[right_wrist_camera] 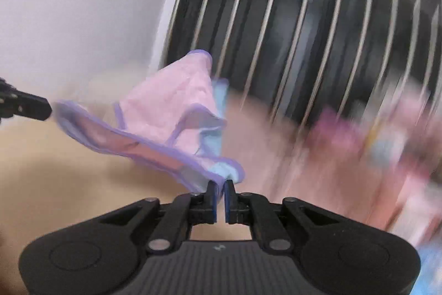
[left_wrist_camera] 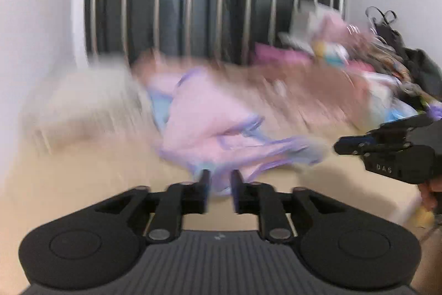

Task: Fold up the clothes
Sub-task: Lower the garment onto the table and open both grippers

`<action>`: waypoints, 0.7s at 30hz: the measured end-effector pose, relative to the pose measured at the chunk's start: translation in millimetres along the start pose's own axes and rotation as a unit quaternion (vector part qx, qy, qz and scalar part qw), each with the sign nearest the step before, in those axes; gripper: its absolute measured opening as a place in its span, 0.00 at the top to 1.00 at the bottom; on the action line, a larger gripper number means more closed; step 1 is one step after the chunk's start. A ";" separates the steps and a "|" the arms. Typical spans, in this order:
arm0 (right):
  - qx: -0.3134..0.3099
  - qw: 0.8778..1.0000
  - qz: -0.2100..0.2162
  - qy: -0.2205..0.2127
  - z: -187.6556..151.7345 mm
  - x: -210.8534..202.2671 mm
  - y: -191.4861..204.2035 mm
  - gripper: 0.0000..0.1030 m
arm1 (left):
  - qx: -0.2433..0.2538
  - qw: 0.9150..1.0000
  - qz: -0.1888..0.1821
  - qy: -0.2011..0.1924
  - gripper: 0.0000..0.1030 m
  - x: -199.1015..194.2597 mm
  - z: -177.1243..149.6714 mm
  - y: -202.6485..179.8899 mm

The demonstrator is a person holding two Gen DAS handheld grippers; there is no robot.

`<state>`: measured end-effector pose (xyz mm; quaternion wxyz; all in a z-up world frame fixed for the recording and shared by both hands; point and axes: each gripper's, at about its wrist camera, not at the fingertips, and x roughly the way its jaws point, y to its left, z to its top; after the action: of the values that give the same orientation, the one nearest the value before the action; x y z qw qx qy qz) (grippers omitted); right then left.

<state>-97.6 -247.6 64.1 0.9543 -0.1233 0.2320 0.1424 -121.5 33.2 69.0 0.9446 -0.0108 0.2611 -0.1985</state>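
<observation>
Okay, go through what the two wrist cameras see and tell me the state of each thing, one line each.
Pink garment: unfolded, crumpled, purple-trimmed edge between the right jaws.
Right gripper: jaws nearly closed, pinching the garment's edge.
Left gripper: jaws parted; garment just ahead, blur hides any contact.
Clothes pile: heaped, unfolded, blurred.
Table: garment resting on it.

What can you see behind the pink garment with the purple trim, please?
Behind the pink garment stand a white wall and a dark window with metal bars. What the cloth itself covers stays hidden.
</observation>
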 end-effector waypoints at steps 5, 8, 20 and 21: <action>0.020 0.997 0.072 0.008 -37.6 -40.4 3.3 0.46 | -0.084 0.996 -0.022 -0.002 0.41 -7.2 -13.3 23.2; 0.022 0.998 0.058 -0.025 -15.0 -25.4 -0.1 0.42 | -0.062 0.998 0.025 0.006 0.40 38.7 12.8 22.0; 0.102 0.992 0.014 0.075 -19.8 96.4 -11.4 0.78 | -0.060 0.990 0.113 0.051 0.99 109.3 -7.5 -5.1; 0.101 0.992 0.016 0.075 -23.8 90.9 -10.7 0.85 | -0.074 0.990 0.112 0.051 1.00 105.3 -11.7 -5.3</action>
<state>-26.4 -245.2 2.0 0.9393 -0.0333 0.3183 0.1241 -46.6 -10.7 8.0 0.9428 -0.0416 0.3229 -0.0720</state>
